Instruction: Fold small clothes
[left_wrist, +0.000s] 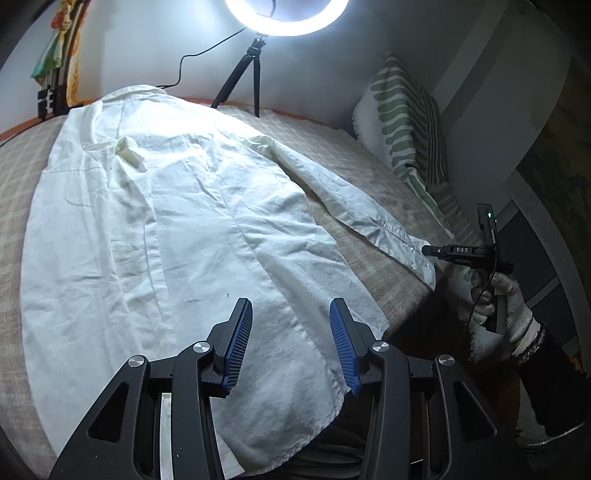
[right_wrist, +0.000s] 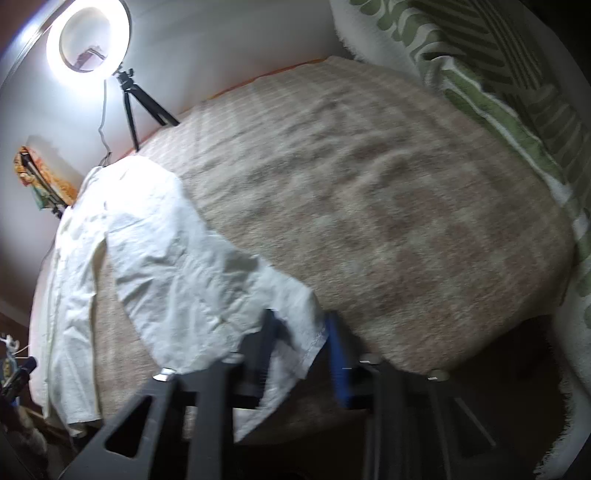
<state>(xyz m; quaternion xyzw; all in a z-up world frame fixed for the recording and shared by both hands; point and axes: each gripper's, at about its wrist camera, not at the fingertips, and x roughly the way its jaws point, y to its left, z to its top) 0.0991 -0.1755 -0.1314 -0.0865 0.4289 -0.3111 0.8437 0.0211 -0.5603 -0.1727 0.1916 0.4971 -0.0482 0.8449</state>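
A white long-sleeved shirt (left_wrist: 177, 206) lies spread flat on a beige checked bed cover (left_wrist: 351, 147), collar far, hem near. Its right sleeve (left_wrist: 354, 206) stretches toward the bed's right edge. My left gripper (left_wrist: 291, 314) is open and empty, hovering over the shirt's hem. My right gripper (left_wrist: 430, 253) is at the sleeve cuff. In the right wrist view the cuff (right_wrist: 295, 332) lies between the fingers of my right gripper (right_wrist: 301, 332), whose jaws stand apart around it; the view is blurred. The shirt body (right_wrist: 74, 288) shows at the left.
A ring light on a tripod (left_wrist: 255, 66) stands at the far edge of the bed, with its cable (left_wrist: 181, 70). A green-and-white patterned pillow (left_wrist: 402, 122) leans along the right side. A colourful cloth (left_wrist: 59, 48) hangs at the far left.
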